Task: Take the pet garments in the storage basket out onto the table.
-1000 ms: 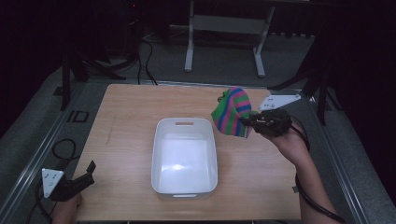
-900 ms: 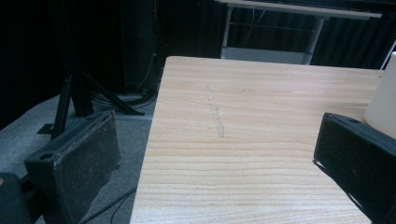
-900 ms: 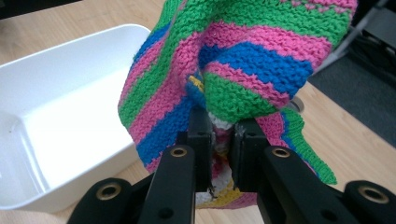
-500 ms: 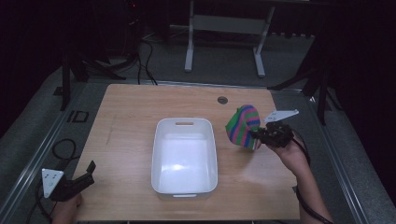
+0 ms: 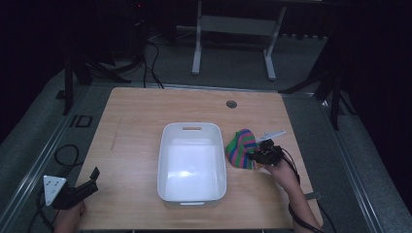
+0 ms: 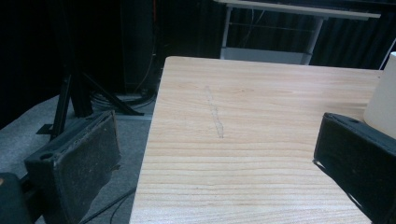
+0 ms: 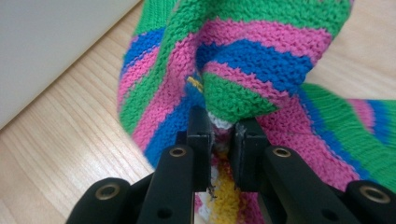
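Note:
A striped knitted cloth (image 5: 240,148) in pink, green and blue rests on the wooden table (image 5: 136,121), just right of the white bin (image 5: 192,163). My right gripper (image 5: 256,156) is shut on a fold of the knitted cloth (image 7: 243,79), jaws pinched tight around it right beside the bin's white wall (image 7: 51,42). At the table's front left corner, off its edge, my left gripper (image 5: 87,183) is open; its jaws stand wide apart over bare wood with nothing between them.
The white bin is empty and has a handle slot at its far end. A round hole (image 5: 231,104) sits in the table's far side. A small white strip (image 5: 272,135) lies behind the cloth. Stands and cables surround the table on the floor.
My right gripper has carried the knitted cloth down and toward the bin, from raised over the table's right side to resting on the wood. The left gripper has not moved.

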`<control>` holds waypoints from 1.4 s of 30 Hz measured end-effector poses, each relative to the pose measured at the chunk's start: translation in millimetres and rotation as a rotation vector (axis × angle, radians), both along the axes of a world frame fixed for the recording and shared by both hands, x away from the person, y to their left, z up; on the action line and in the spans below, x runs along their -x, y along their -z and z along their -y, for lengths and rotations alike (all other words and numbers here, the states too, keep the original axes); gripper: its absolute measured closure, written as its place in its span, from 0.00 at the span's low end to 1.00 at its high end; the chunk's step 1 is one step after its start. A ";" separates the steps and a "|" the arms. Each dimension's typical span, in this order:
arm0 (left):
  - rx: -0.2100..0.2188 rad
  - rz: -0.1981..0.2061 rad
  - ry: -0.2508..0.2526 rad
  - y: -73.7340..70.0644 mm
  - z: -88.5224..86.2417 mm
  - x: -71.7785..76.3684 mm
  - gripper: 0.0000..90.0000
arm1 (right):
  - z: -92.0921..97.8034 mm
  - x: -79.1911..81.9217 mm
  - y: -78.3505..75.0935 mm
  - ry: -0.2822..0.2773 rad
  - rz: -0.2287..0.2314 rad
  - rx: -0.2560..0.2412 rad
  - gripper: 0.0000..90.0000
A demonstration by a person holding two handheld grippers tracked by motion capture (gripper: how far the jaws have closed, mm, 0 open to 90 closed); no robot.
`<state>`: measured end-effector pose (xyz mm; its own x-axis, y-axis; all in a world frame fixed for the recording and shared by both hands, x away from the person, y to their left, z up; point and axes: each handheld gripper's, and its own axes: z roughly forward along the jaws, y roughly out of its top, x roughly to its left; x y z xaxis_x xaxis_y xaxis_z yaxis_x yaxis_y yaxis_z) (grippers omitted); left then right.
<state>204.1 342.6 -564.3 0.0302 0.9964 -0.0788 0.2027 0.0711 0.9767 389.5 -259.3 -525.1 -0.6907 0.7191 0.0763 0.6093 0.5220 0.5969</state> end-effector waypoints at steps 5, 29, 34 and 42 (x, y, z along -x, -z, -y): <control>-0.001 0.000 -0.001 0.0 0.3 0.1 0.01 | -3.9 1.5 -8.0 -0.014 0.006 0.007 0.84; -0.004 -0.002 -0.006 0.0 0.7 -0.3 0.01 | 84.3 42.3 -44.1 0.232 0.223 -0.121 0.14; -0.004 -0.001 -0.006 0.0 0.6 -0.4 0.01 | 100.9 46.9 -29.0 0.283 0.230 -0.143 0.14; -0.003 -0.002 -0.007 0.0 0.6 -0.2 0.01 | 120.4 62.4 0.2 0.349 0.280 -0.156 0.15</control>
<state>204.3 342.0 -564.2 0.0234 0.9968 -0.0759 0.2040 0.0696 0.9765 327.1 -379.8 -525.3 -0.4195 0.9066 0.0465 0.5364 0.2062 0.8184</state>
